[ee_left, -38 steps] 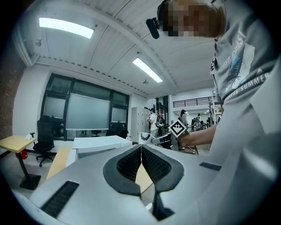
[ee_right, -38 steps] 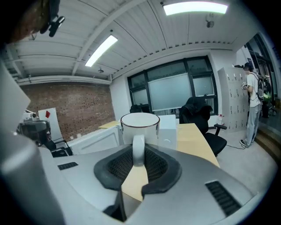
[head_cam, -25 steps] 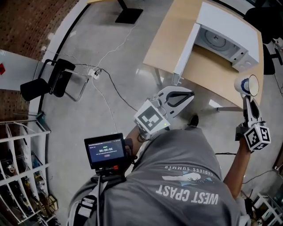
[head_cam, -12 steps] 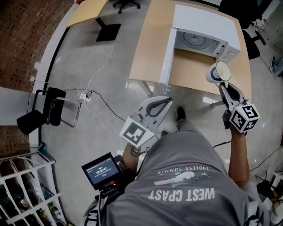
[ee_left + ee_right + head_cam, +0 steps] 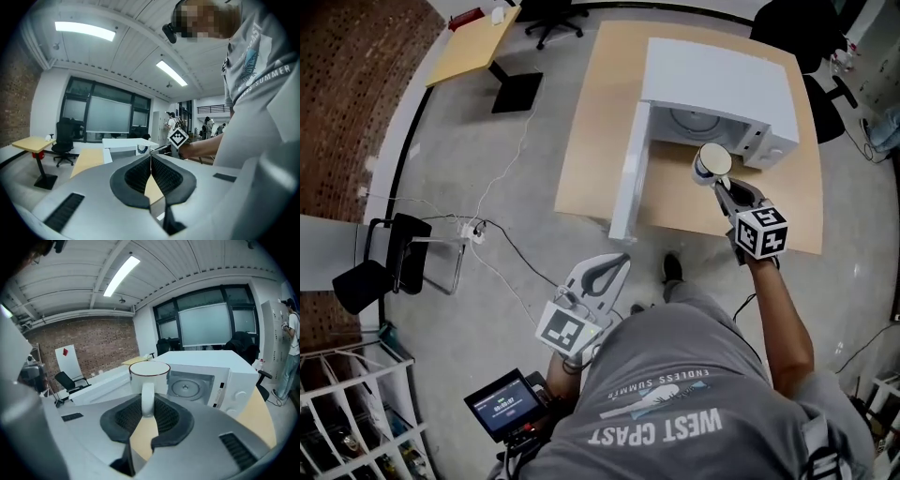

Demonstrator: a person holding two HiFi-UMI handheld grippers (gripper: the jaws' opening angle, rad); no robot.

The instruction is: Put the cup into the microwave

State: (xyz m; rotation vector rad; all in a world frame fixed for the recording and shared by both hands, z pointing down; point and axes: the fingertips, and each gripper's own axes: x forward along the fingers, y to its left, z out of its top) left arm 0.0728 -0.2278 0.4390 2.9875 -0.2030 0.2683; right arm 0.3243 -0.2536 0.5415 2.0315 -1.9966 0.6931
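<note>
Cup: white and upright, held in the air just in front of the microwave's open cavity and above the surface; it is not inside.
Right gripper: the jaws pinch the cup's handle, and the cup's body stands beyond the tips; it sits centre-right in the head view.
Left gripper: the jaws are pressed together with nothing between them; it sits low centre in the head view, over the floor and well apart from the surface.
Microwave: white, on the surface at the upper centre of the head view; the turntable shows inside.
Door: swung wide open, to the left of the cavity.
Surface: light wood; it carries the microwave.
Floor: grey, with a cable trailing across it at the left and a black chair at the left edge.
Screen: small and lit, at the lower left of the head view.
</note>
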